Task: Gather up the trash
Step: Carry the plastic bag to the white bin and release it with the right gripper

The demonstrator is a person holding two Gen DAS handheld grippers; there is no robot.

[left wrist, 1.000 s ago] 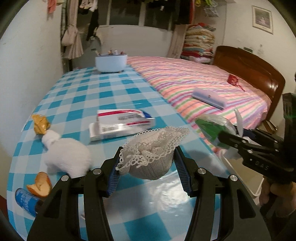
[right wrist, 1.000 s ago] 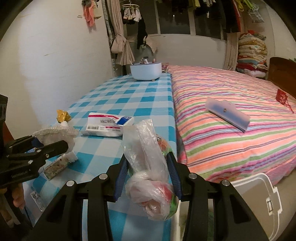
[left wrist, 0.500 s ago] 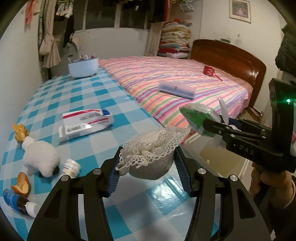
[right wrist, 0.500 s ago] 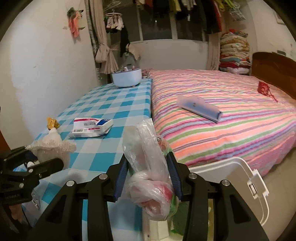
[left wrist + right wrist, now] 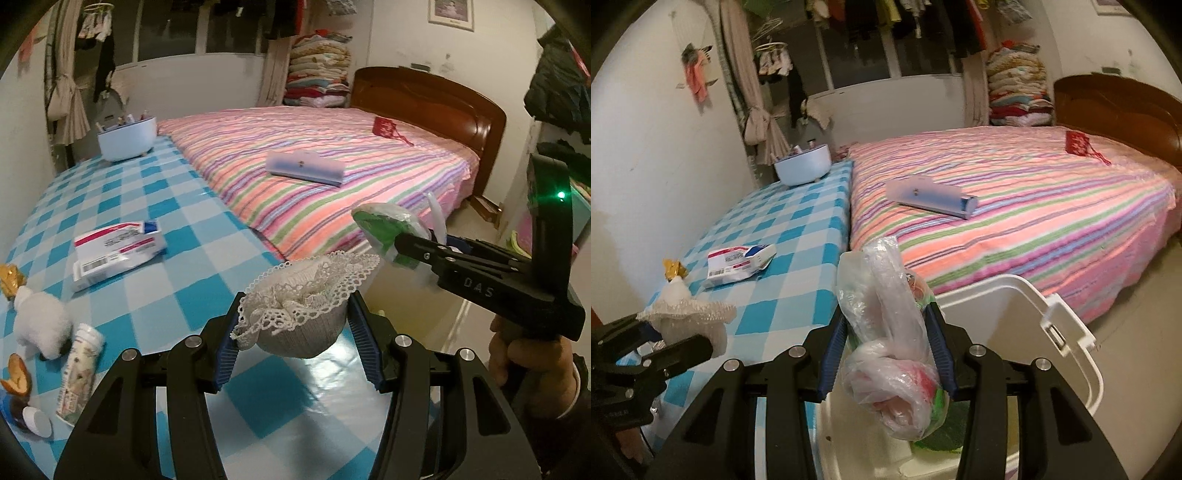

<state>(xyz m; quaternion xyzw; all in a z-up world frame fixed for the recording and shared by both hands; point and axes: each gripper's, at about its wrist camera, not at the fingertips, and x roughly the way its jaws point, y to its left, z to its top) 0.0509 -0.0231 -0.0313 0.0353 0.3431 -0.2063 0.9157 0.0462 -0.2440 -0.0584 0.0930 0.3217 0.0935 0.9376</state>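
Far left of the table [image 5: 155, 184] w/ the blue-white checked cloth, in the left wrist view: an orange peel bit [image 5: 16, 374], a small blue bottle [image 5: 22, 413] w/ white cap, a fluffy white toy [image 5: 40, 325], and a tube [image 5: 79, 373] lying on its side just beside the toy. Further back a red-white packet [image 5: 118, 251] lies flat, and a light blue bowl [image 5: 127, 138] sits at the far end.

Middle: left tongs [image 5: 295, 339] are clamped on a lacy cupcake-style wrapper [image 5: 306, 306], blue pads pressing both sides, held above the near table edge. Same wrapper shows up at the left of the right wrist view.

Right of that, the striped bed [image 5: 332, 166] butts against the table, w/ a pale folder [image 5: 304, 168] and a red pouch [image 5: 384, 127] on it.

Right tongs [image 5: 888, 354] are squeezing a crumpled clear plastic bag [image 5: 890, 332] w/ red and green stuff inside. The bag hangs right over the open white bin [image 5: 1067, 332], which stands on the floor btw table corner and bed. Something green lies at the bin's bottom, can't tell what. A hand [image 5: 532, 358] grips the right tool's handle at the far right of the left view.
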